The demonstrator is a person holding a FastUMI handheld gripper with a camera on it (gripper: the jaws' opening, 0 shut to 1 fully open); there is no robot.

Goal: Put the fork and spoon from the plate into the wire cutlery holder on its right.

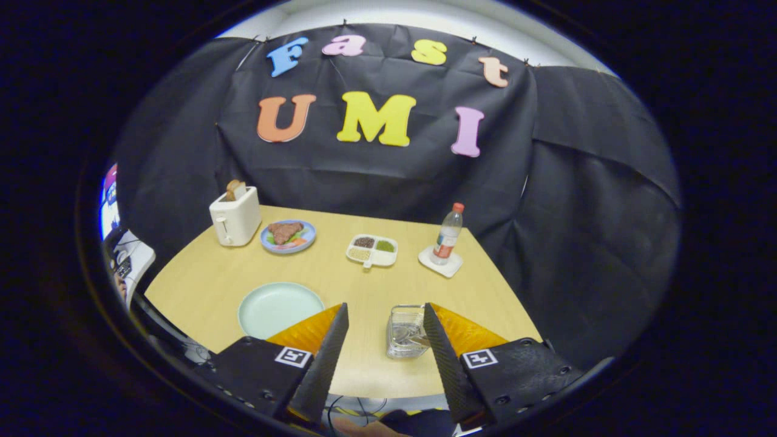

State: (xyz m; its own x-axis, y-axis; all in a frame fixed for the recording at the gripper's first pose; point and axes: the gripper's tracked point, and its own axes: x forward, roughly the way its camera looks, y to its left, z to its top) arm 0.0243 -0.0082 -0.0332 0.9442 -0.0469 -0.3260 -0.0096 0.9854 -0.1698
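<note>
1. The wire cutlery holder (405, 331) stands upright on the bench (340, 279), to the right of the pale green plate (280, 309) and just inside the tool's right finger, whose tip overlaps its right edge in this view.
2. Something metallic glints inside the holder, but the picture is too small and blurred to tell fork from spoon, or which way any handle points.
3. The plate lies flat near the bench's front edge, partly hidden behind the left finger; its visible surface is bare.
4. The tool (386, 315) is wide open, its 2 fingers (331, 346) spread well apart with bare bench between them, and it holds nothing.
5. Whether the right finger touches the holder or merely sits in front of it cannot be told.
6. Beyond the fingers, at the bench's far side, stand a white toaster (235, 215) with bread in its slot, a blue plate of food (288, 235), a white divided dish (372, 250) and a bottle (448, 237) on a white coaster (441, 262).
</note>
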